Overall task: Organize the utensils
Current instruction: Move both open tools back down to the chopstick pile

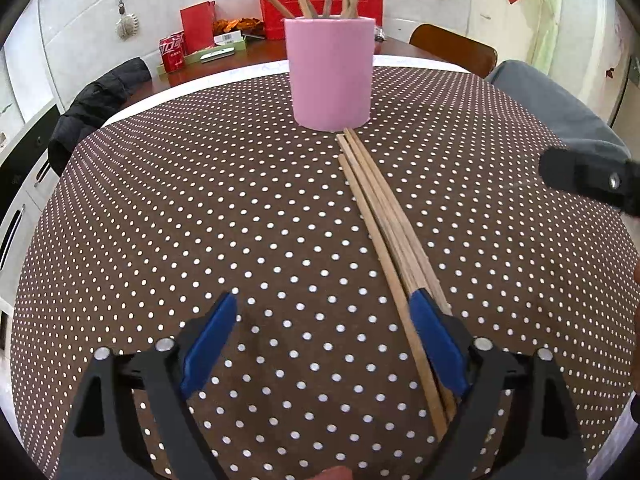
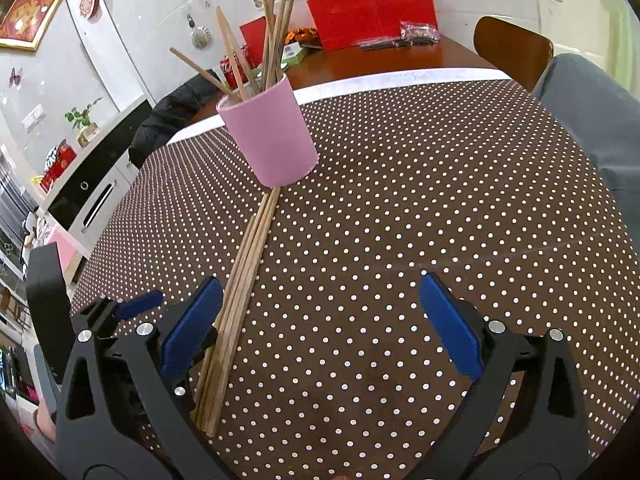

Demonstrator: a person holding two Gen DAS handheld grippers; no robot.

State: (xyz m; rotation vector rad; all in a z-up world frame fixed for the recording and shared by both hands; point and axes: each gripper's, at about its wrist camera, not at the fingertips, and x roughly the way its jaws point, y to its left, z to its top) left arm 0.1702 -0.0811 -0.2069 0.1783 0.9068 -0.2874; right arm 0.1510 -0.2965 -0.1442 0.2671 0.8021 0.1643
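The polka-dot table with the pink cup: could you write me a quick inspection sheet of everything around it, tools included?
Surface: brown tablecloth with white dots, lying flat.
Job's things: pink cup upright, holding several chopsticks; a bundle of loose chopsticks lies on the cloth, far tips at the cup's base.
Clutter: cola can, red bag and small packages on the bare wooden table behind.
Grippers: left hand-held gripper open, its right finger against the bundle; right hand-held gripper open, its left finger beside the bundle.
Cables: nothing seen.
Surroundings: dark jacket on a chair, wooden chair, certificates on the wall, white cabinets.
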